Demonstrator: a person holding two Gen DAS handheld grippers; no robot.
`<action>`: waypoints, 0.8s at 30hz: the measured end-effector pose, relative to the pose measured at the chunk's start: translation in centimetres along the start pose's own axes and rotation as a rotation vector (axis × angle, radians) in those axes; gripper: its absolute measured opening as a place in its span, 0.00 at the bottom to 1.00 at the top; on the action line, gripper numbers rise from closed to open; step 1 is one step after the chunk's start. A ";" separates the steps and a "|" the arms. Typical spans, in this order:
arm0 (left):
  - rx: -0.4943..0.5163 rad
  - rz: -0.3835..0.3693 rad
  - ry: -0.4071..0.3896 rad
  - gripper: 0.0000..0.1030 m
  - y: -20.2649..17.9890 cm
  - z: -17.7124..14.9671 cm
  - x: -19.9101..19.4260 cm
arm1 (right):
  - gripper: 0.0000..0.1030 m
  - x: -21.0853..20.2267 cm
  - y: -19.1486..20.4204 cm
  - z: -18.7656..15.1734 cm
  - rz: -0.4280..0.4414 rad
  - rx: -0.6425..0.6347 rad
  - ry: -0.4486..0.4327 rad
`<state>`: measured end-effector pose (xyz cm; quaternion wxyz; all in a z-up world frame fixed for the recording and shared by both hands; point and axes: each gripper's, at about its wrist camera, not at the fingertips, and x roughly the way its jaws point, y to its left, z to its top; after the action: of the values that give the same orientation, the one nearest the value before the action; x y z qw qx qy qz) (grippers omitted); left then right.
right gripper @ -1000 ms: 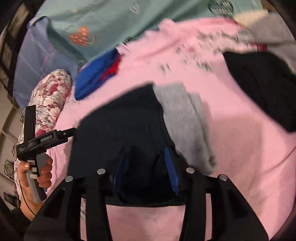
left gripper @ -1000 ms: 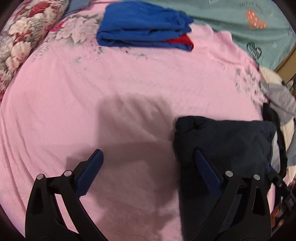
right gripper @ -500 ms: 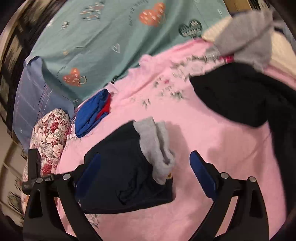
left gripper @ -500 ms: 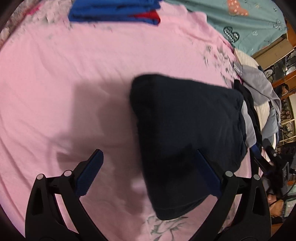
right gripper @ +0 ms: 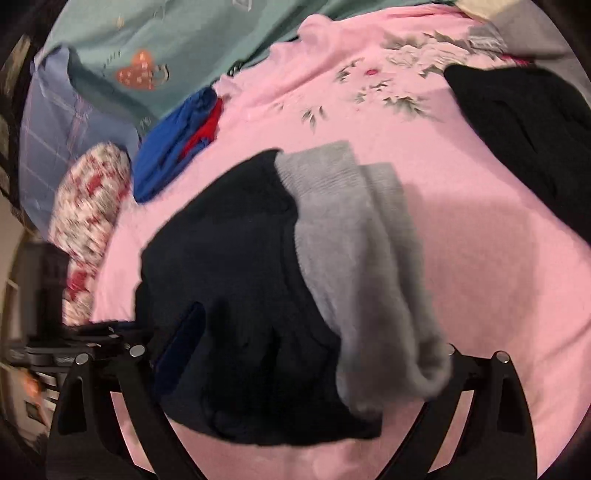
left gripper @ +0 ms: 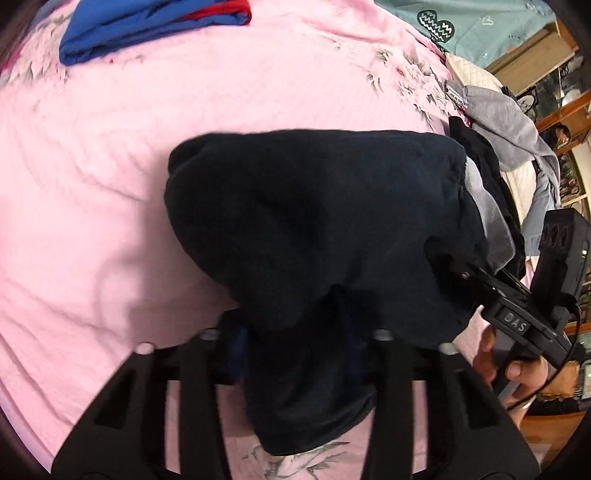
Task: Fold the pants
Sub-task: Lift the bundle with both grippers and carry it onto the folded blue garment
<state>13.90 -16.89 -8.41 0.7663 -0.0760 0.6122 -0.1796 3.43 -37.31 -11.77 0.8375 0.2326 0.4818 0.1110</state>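
The folded dark navy pants (left gripper: 314,221) with a grey lining (right gripper: 354,243) lie on the pink bedspread (left gripper: 92,184). My left gripper (left gripper: 295,343) is shut on the near edge of the pants. In the right wrist view the pants (right gripper: 229,280) fill the space between the wide-apart fingers (right gripper: 181,339) of my right gripper (right gripper: 295,354), which is open around their near end. The right gripper also shows in the left wrist view (left gripper: 517,314) at the pants' right edge.
A folded blue and red garment (left gripper: 147,26) lies at the far side of the bed. A black garment (right gripper: 528,140) and a grey one (left gripper: 506,118) lie to the right. A floral pillow (right gripper: 88,225) and teal bedding (right gripper: 166,48) sit at the head.
My left gripper closed on the near edge of the pants. My right gripper let go of the pants, opened wide and now sits around their end.
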 end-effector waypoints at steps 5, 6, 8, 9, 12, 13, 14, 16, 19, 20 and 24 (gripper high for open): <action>0.082 0.026 -0.103 0.15 -1.6 -0.7 -3.2 | 0.40 -0.9 1.3 -0.8 -0.007 -0.029 -0.020; 0.105 0.013 -0.144 0.14 -1.9 -0.7 -4.7 | 0.38 -1.4 1.5 -0.9 -0.010 -0.035 -0.029; 0.119 0.005 -0.209 0.14 -1.8 -0.3 -7.2 | 0.36 -2.8 2.9 -0.8 -0.017 -0.071 -0.060; 0.118 0.005 -0.238 0.14 -1.5 -0.1 -8.4 | 0.35 -3.6 3.7 -0.6 -0.015 -0.095 -0.078; 0.090 0.009 -0.351 0.14 0.3 2.1 -12.8 | 0.34 -5.5 7.3 1.3 0.021 -0.177 -0.137; 0.064 0.016 -0.394 0.14 1.3 3.6 -14.7 | 0.34 -6.2 9.1 2.3 0.026 -0.221 -0.174; 0.058 0.041 -0.434 0.14 2.0 4.6 -16.1 | 0.34 -6.8 10.8 3.4 0.026 -0.265 -0.219; 0.066 0.123 -0.531 0.15 2.7 6.8 -18.4 | 0.34 -7.5 13.9 5.6 0.030 -0.337 -0.299; 0.043 0.181 -0.629 0.15 4.2 10.0 -20.4 | 0.34 -6.9 17.9 9.5 0.053 -0.411 -0.389; 0.020 0.183 -0.656 0.15 4.9 11.4 -20.7 | 0.34 -6.5 19.0 10.8 0.062 -0.432 -0.420; -0.042 0.215 -0.722 0.15 8.3 16.2 -19.5 | 0.34 -3.1 21.9 15.8 0.111 -0.465 -0.534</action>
<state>27.39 -3.72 10.46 0.9455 -0.0855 0.3108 -0.0472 16.24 -24.00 8.18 0.9571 0.0827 0.1943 0.1983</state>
